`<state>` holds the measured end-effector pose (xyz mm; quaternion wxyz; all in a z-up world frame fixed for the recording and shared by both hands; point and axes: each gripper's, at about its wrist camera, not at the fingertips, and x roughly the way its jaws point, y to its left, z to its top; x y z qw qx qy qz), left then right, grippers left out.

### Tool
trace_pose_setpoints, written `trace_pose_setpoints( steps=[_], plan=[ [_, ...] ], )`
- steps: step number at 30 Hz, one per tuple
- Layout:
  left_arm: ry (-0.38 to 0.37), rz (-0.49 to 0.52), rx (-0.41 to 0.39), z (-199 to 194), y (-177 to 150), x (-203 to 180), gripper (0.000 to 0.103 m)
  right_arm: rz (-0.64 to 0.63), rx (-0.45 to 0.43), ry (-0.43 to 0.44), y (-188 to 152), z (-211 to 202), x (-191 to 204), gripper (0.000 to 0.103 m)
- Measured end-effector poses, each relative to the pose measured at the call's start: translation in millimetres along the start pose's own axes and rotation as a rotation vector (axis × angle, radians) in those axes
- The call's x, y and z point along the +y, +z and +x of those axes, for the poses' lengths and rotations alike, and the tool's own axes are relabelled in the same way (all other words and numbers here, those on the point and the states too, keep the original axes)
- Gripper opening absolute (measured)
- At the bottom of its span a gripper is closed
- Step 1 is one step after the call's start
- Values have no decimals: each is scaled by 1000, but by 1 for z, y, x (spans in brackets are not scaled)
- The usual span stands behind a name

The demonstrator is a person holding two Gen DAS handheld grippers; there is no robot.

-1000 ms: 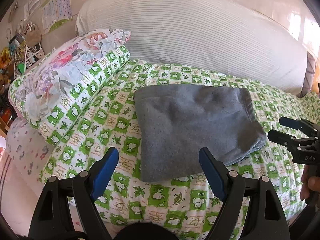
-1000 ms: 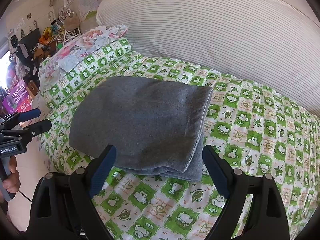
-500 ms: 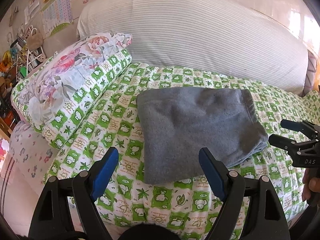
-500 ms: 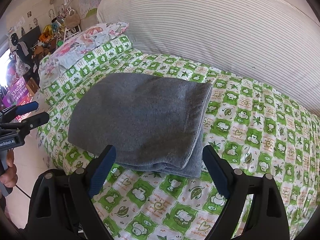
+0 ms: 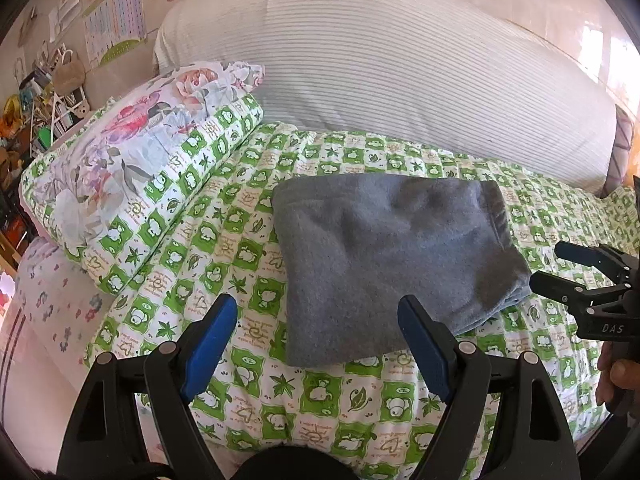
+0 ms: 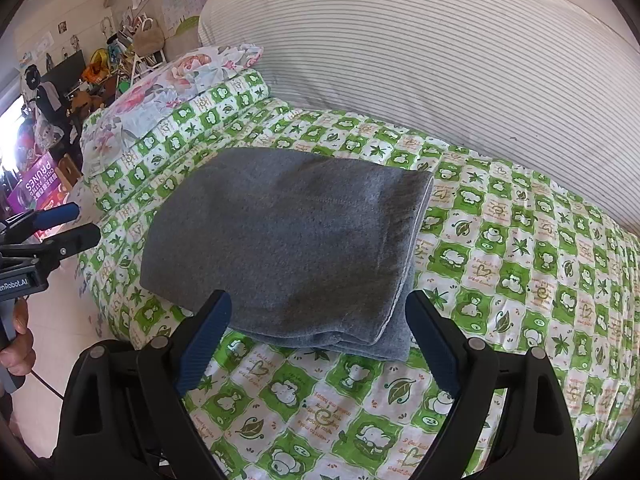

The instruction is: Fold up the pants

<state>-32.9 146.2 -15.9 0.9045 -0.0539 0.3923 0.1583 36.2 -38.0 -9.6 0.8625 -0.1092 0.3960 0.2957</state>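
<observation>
Pants (image 6: 288,248) show stacked edges only rightward; left tool (image 5: 316,320), right tool (image 6: 320,316) released.

The pants (image 5: 392,256) folded in front of me are plain grey, fleecy, with a paler thin edge along one side. Under them my bedspread (image 5: 320,396) is a check of green and white squares with little white animals, green leaves and tan hearts. The pillow (image 5: 120,168) at the bedspread's left edge is white with pink and purple flowers and grey leaves. The big bolster (image 5: 400,76) along the far edge is white with fine grey stripes. My fingers (image 5: 210,338) are black with blue pads.
</observation>
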Motion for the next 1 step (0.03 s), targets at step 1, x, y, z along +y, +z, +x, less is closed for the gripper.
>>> trace_pose_setpoints(
  steps=[1],
  plan=[
    [-1, -4, 7, 1, 0, 1, 83, 0, -1, 0, 0, 0, 0, 89]
  ],
)
